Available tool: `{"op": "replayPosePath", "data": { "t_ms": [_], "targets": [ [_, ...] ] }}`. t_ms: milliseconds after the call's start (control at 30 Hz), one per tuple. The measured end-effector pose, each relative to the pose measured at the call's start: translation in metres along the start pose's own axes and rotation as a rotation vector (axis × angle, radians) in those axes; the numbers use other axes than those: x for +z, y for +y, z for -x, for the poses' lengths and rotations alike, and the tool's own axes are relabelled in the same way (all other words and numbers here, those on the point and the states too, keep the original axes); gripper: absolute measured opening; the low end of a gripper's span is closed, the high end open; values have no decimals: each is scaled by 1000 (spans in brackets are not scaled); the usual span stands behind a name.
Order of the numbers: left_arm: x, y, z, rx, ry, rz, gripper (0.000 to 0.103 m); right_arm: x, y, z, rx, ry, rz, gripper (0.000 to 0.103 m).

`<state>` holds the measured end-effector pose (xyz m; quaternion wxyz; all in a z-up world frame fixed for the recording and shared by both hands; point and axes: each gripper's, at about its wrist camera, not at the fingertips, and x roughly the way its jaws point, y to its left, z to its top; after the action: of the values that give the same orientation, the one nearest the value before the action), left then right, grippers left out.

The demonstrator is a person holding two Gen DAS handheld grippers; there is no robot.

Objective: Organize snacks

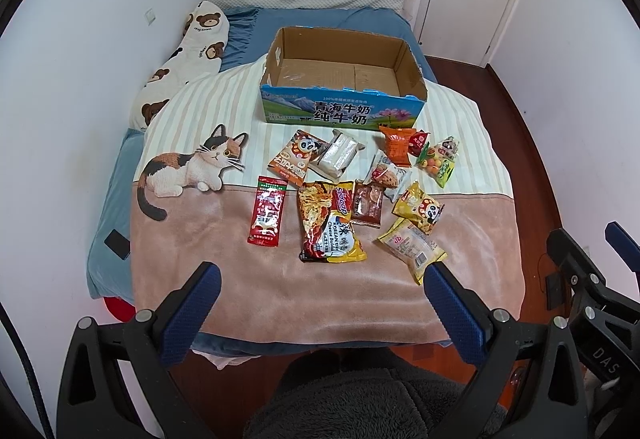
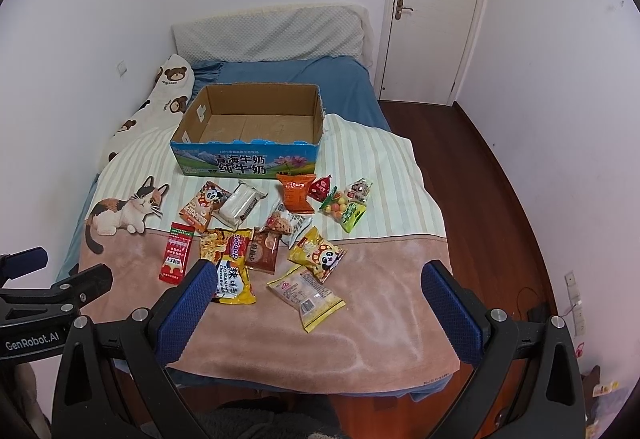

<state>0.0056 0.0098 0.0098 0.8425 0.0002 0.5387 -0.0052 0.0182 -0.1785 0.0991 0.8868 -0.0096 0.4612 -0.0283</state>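
Both the left hand-held gripper (image 1: 320,303) and the right hand-held gripper (image 2: 316,299) hang wide, holding nothing. Snacks (image 1: 352,191) lie just before the box (image 1: 340,111), seemingly empty, on the bed (image 1: 280,287).

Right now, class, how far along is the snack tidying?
Done: nothing; the cardboard box holds no snacks. In hand: nothing; the left claw and right claw are open. Left: every packet on the blanket, from the red sachet to the yellow packet.
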Motion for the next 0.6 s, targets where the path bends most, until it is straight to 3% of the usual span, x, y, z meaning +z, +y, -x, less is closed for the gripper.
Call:
{"op": "replayPosePath", "data": {
  "t_ms": [600],
  "targets": [
    [7,3,-12,-2,22,10,103,7,-2,-15,4,22,-6,103]
  ]
}}
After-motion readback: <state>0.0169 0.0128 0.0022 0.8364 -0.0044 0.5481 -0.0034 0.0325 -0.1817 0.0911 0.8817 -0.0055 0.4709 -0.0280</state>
